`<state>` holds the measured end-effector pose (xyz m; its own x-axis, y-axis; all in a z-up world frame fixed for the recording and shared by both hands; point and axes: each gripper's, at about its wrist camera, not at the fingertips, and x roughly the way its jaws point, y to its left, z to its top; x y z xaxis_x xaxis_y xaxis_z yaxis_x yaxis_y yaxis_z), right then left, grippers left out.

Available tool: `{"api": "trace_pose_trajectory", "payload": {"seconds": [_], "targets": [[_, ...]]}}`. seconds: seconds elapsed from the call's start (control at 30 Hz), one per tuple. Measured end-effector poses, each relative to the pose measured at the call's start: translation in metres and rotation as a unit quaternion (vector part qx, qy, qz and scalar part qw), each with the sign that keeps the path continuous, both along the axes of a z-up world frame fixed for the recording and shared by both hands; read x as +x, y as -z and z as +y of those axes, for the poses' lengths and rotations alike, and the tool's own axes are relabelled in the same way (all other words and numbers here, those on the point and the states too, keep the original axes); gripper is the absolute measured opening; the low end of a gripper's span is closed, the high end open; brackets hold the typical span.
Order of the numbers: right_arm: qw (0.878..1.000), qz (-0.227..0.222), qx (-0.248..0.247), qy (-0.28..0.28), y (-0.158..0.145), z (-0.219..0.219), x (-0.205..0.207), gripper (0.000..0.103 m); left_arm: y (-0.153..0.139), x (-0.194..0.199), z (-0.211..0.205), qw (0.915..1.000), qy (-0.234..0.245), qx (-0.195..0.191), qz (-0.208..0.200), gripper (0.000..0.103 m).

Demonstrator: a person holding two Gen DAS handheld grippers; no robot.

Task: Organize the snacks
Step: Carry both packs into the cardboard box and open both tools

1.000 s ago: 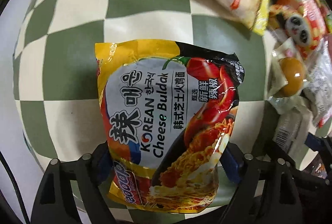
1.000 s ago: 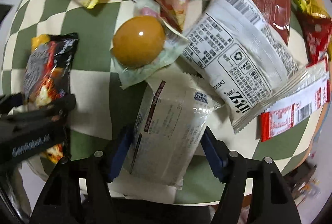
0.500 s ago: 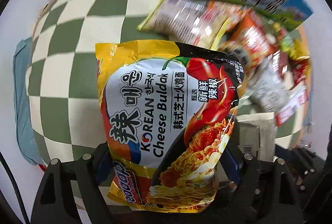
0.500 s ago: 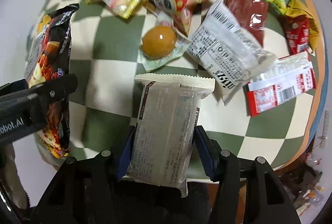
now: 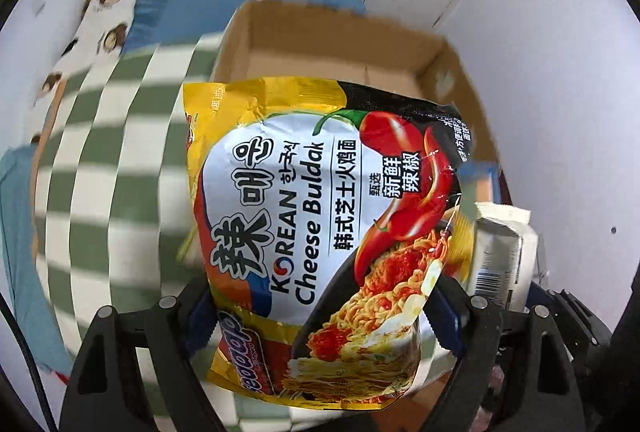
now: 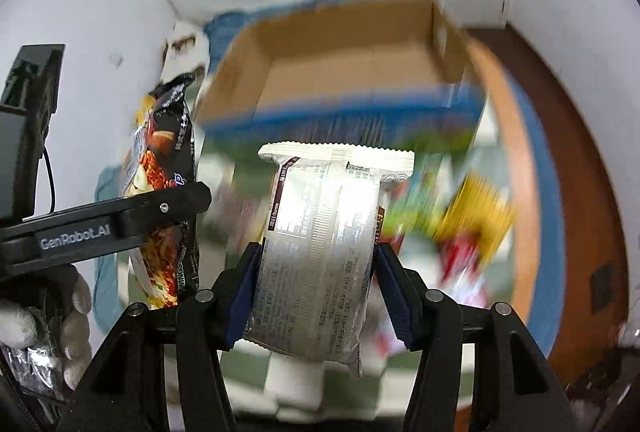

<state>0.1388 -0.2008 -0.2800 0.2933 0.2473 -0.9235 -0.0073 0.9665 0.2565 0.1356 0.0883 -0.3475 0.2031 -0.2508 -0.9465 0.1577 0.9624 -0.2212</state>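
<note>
My left gripper point(image 5: 320, 306) is shut on a yellow and black Korean Buldak cheese noodle packet point(image 5: 320, 232), held in the air in front of an open cardboard box point(image 5: 332, 40). My right gripper point(image 6: 316, 292) is shut on a white snack packet point(image 6: 320, 252), printed back side up. The white packet also shows at the right of the left wrist view point(image 5: 502, 256). The noodle packet point(image 6: 168, 192) and the left gripper's finger point(image 6: 120, 216) show at the left of the right wrist view. The box point(image 6: 340, 60) lies ahead, and what shows of its inside is empty.
The green and white checkered tablecloth point(image 5: 108, 152) lies below and to the left. Blurred loose snack packets point(image 6: 460, 224) lie on the table at the right. A blue cloth point(image 5: 240, 0) and a white wall stand behind the box. A gloved hand point(image 6: 52, 324) holds the left gripper.
Both grippers have lifted their packets off the table and swung up toward the cardboard box, which has now come into view. The snack pile has dropped below and to the right.
</note>
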Motion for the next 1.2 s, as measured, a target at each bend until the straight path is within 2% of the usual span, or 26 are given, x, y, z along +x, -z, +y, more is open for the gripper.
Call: {"api": "trace_pose_trajectory", "payload": {"seconds": [0.1,0.23,0.27,0.43,0.57,0.7,0.83,0.93,0.97,1.0,1.03,1.2], "targets": [[0.999,-0.029,-0.021,-0.009,-0.022,-0.019,0.052,0.059,0.002,0.048,-0.012,1.0000,-0.007,0.002,0.005,0.086],[0.999,-0.028,-0.030,-0.023,-0.010,-0.031,0.128,0.059,0.026,0.122,-0.029,0.9991,-0.021,0.020,0.029,0.086],[0.999,-0.023,-0.032,-0.028,-0.003,-0.032,0.147,0.059,0.040,0.141,-0.028,0.9986,-0.026,0.025,0.039,0.086],[0.997,0.031,-0.036,-0.054,0.057,-0.033,0.235,0.059,0.077,0.217,-0.065,0.9944,-0.041,0.045,0.086,0.086],[0.994,0.083,-0.031,-0.070,0.122,-0.031,0.283,0.059,0.116,0.249,-0.072,0.9895,-0.049,0.046,0.128,0.086],[0.990,0.115,-0.030,-0.078,0.171,-0.031,0.309,0.059,0.146,0.271,-0.074,0.9853,-0.053,0.056,0.152,0.086],[0.988,0.121,-0.034,-0.090,0.190,-0.029,0.325,0.060,0.158,0.278,-0.084,0.9821,-0.049,0.057,0.173,0.086],[0.986,0.134,-0.027,-0.094,0.207,-0.032,0.337,0.064,0.165,0.282,-0.086,0.9823,-0.046,0.064,0.170,0.088],[0.985,0.143,-0.031,-0.095,0.212,-0.032,0.341,0.072,0.165,0.286,-0.092,0.9827,-0.043,0.069,0.167,0.092],[0.984,0.147,-0.033,-0.094,0.215,-0.031,0.342,0.088,0.163,0.287,-0.097,0.9831,-0.041,0.073,0.163,0.093],[0.984,0.150,-0.034,-0.092,0.217,-0.030,0.343,0.093,0.160,0.290,-0.103,0.9835,-0.040,0.076,0.159,0.096],[0.983,0.159,-0.043,-0.078,0.209,-0.034,0.340,0.095,0.144,0.288,-0.110,0.9877,-0.031,0.081,0.130,0.097]]}}
